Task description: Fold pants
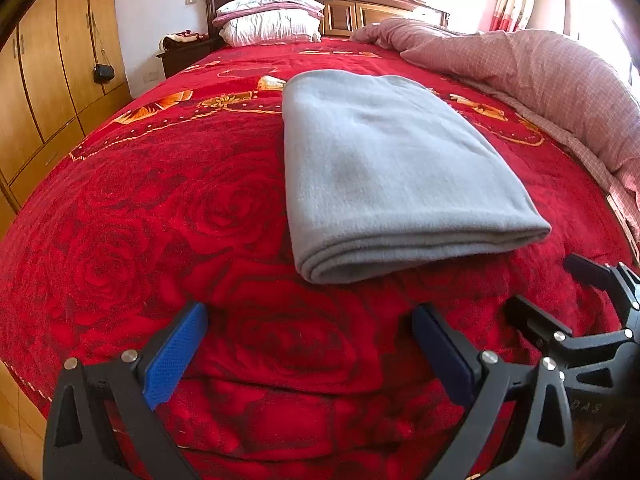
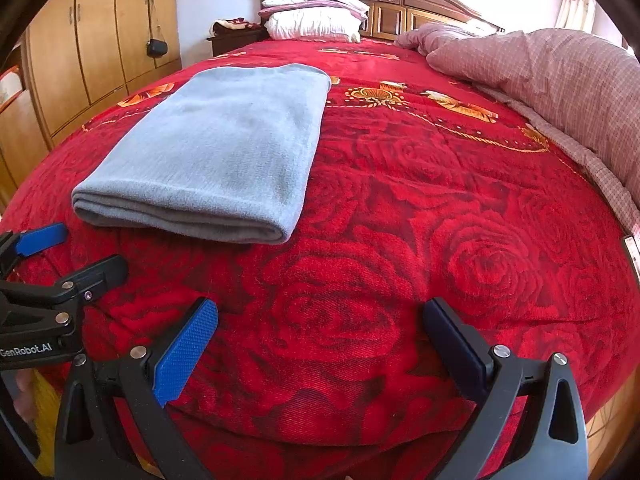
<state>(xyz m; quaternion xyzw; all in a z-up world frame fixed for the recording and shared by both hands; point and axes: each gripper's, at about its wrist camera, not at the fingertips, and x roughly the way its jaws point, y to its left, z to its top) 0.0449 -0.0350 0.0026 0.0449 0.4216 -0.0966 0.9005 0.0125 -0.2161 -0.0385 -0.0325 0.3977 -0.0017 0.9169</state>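
Pants (image 1: 392, 168) are lying folded in a flat grey stack on the red bed cover (image 1: 160, 208), near the foot edge, layers showing at the near fold. Left gripper (image 1: 310, 340) and right gripper (image 2: 320, 340) are both hanging released, empty, just short of the stack. Risk: any further nudge or snag is likely dragging the top layer and skewing the fold. Pink quilt (image 1: 540, 76) is sitting well apart.

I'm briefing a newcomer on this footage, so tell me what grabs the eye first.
The red rose-patterned bedspread fills both views. On it lies the grey pants, folded into a neat rectangle, just ahead of the two open tools, left tool and right tool. A rumpled pink checked quilt heaps along the bed's right side.
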